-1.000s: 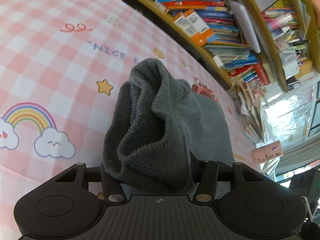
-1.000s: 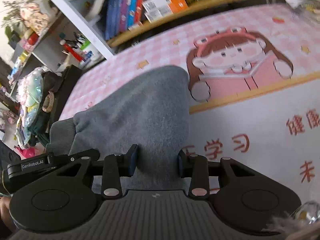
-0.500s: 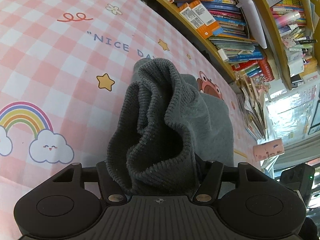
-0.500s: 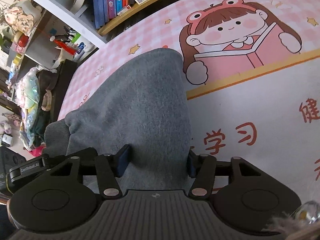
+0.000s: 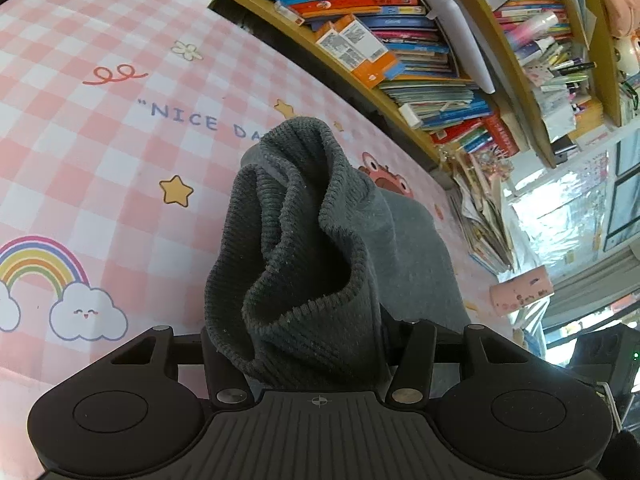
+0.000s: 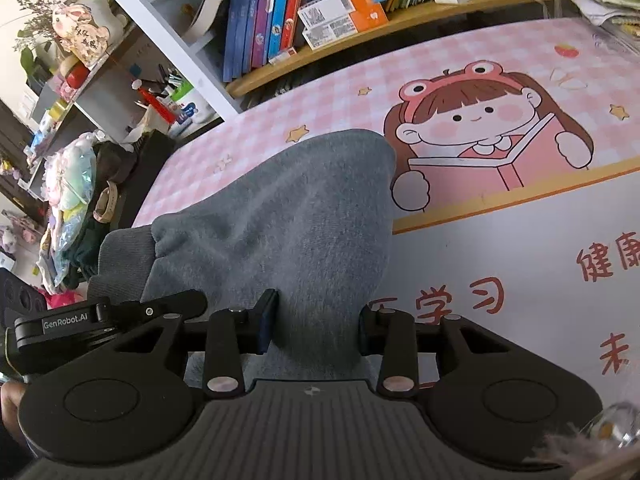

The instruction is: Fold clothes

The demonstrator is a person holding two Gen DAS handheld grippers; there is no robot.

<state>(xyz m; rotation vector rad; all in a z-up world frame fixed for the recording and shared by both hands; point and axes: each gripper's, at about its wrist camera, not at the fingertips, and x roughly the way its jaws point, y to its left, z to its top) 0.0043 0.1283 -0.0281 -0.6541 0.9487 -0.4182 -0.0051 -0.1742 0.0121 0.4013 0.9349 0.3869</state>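
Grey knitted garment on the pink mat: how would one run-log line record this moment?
task: fold clothes | left gripper: shut on ribbed cuff | right gripper: shut on grey knitted garment | surface: pink checked cartoon mat

Grey garment on pink mat

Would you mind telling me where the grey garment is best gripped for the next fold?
I would grip the grey garment at its ribbed cuff, coming from the near side along the cloth. The thick, bunched ribbing fills the left gripper, while the right gripper pinches only smooth fleece.
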